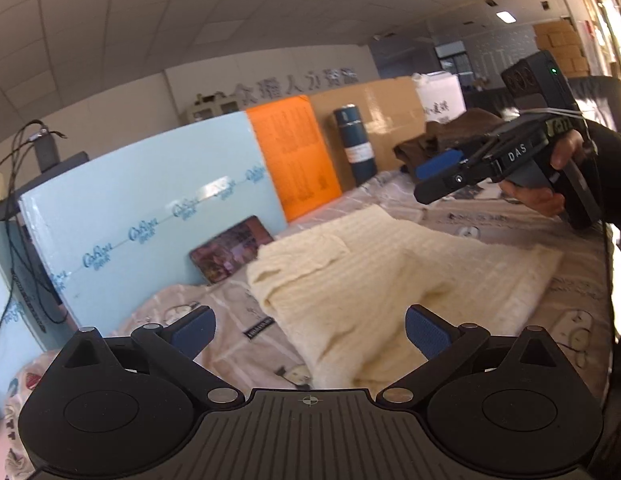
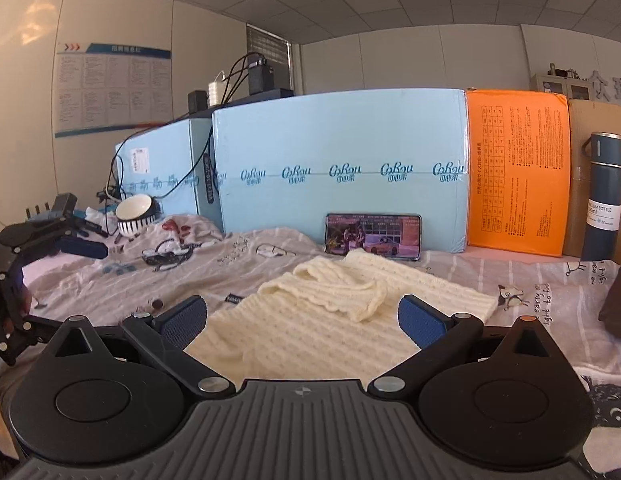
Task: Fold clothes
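Cream knit sweater: lies flat on the printed bedsheet, bare sheet either side, phone and blue box just beyond. My right gripper hovers over its near edge, released; my left gripper likewise, empty.

Chunky cream knit sweater lies on smooth printed cotton sheet.

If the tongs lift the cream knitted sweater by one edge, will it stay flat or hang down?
The cream sweater would probably hang limp: its folded sleeve already slumps in soft creases. The chunky knit looks grippy, so slipping seems unlikely. It may stretch somewhat under its own weight.
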`<state>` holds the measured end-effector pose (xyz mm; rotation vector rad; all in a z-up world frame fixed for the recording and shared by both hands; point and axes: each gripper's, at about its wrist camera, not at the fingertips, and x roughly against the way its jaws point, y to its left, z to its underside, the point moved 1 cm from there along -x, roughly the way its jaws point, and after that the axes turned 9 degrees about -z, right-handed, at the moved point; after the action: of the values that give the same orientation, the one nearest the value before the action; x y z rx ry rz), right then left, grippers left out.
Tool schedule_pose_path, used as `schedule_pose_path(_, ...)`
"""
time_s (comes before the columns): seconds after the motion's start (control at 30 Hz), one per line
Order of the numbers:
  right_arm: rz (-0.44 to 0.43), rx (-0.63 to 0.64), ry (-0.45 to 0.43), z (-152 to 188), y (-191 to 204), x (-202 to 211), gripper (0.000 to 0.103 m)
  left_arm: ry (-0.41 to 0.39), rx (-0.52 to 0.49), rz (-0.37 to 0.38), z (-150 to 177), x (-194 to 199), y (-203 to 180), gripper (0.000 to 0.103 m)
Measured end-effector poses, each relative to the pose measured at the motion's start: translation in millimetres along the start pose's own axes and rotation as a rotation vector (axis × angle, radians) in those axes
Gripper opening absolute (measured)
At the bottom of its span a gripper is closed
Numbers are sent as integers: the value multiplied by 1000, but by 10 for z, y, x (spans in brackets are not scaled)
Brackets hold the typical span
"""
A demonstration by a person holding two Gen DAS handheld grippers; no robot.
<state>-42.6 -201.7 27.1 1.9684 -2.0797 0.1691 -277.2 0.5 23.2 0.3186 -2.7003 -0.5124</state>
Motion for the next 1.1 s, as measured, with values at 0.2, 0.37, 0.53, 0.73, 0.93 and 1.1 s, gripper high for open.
schedule_pose_path(0.2,-48,73,156,267,228,214,103,80,-141,106,107,-11,-358,103)
schedule_pose_path(0.37,-114,111,257,446,383,295,103,129,-221,45,178,-120,-520,103)
schedule_pose_path(0.53,-125,151,368,610,466,252,103,139,-182,-16,175,-242,-472,103)
schedule_pose_path(0.73,-35,202,344,592,400,235,103,80,-207,-71,126,-286,-467,98)
schedule_pose_path(0.93,-76,223,291,535,355,225,65,67,-221,44,109,-264,-486,40)
schedule_pose_path(1.1,-154,196,229,425,308,189,21,34,-207,61,52,-313,-438,20)
